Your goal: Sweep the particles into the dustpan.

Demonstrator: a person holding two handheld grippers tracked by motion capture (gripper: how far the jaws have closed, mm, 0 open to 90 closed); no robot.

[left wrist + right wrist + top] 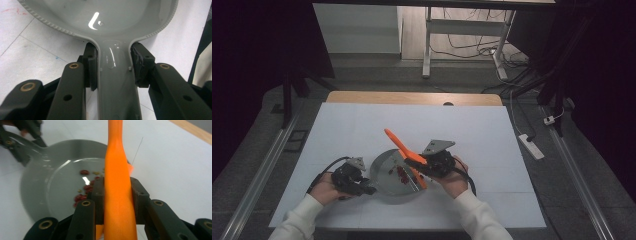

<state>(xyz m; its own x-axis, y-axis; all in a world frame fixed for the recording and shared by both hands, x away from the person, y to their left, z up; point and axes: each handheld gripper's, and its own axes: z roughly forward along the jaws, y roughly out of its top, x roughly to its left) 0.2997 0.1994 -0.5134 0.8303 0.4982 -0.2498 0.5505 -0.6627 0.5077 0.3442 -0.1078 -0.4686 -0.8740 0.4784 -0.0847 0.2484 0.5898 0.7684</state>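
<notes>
A grey pan (pixel 384 172) sits on the white table near its front. My left gripper (pixel 368 188) is shut on the pan's handle (pixel 116 80), and both pads (pixel 91 65) press its sides just below the bowl (pixel 120 15). My right gripper (pixel 416 163) is shut on an orange-handled tool (pixel 398 142) over the pan's right side. The orange handle (pixel 117 185) stands between the pads (pixel 138 195) and points up and away. The tool's lower end reaches down into the pan. Small red and yellowish bits (pixel 83 191) lie on the pan floor (pixel 60 195).
The white table top (pixel 362 125) ends in a wooden strip (pixel 412 97) at the back. Beyond it stand desk legs (pixel 427 45) among cables. A white power strip (pixel 532 146) lies on the floor to the right. Metal rails run along both sides.
</notes>
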